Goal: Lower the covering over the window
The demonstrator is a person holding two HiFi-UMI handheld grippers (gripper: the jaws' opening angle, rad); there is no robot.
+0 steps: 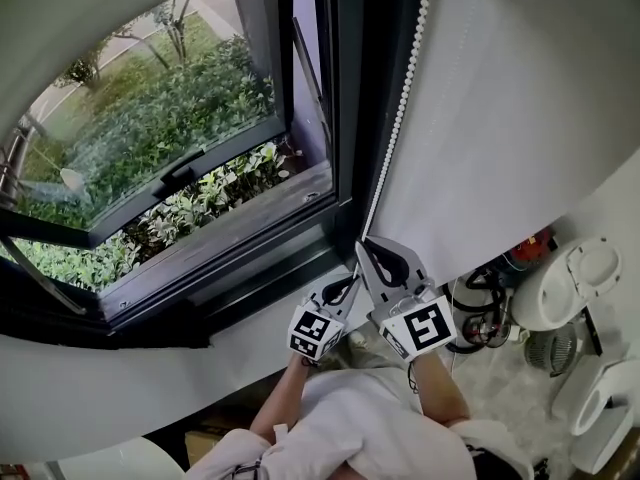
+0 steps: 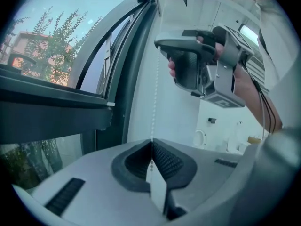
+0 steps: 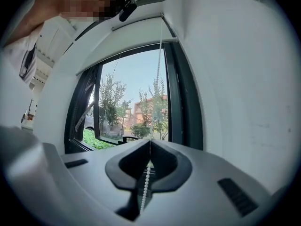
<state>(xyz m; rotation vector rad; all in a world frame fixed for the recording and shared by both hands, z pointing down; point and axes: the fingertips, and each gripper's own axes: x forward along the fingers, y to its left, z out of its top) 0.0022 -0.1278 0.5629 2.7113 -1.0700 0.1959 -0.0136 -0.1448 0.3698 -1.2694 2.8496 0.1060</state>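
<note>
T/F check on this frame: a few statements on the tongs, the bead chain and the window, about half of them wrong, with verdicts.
1. The left tongs and the right tongs are both shut on the bead chain. True.
2. The right tongs hold the chain below the left tongs. False: they grip it higher up, as the left gripper view shows.
3. The window is fully covered. False: its glass is bare, with trees and sky showing through.
4. Shrubs grow outside, below the window. True.
</note>
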